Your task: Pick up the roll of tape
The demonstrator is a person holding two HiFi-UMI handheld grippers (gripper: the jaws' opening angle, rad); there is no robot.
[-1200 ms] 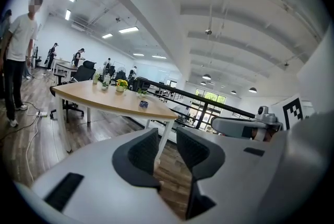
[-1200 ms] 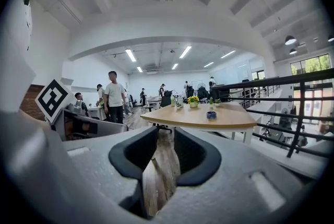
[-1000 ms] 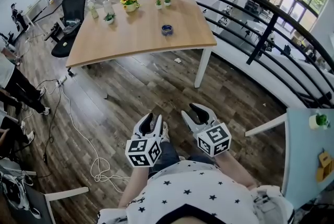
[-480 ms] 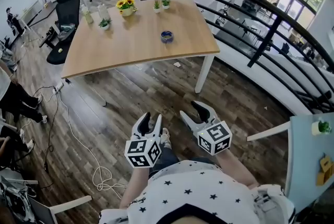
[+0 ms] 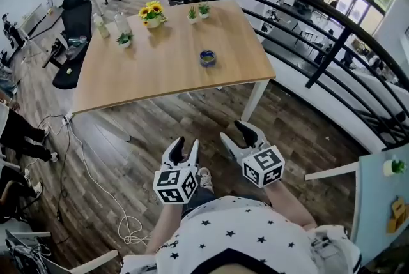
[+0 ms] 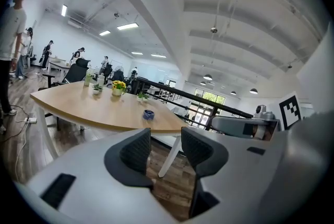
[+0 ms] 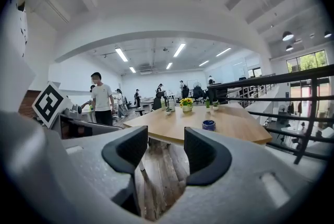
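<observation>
moved: worktop [image 5: 166,71] with the blue roll of tape [image 5: 208,58] looks closer now | left tool [image 5: 185,145]: jaws opening, nothing between | right tool [image 5: 235,133]: wide open, empty too

A light wooden worktop on white legs [image 5: 166,71] carries a white pot of yellow sunflowers [image 5: 151,12] and a small green potted plant [image 5: 124,39]. To the right runs a black metal railing [image 5: 330,57]. A white cable [image 5: 131,228] trails over the dark plank floor [image 5: 147,132].

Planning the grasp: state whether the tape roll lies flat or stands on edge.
Flat: the roll of tape sits on the table, hole facing up.
</observation>
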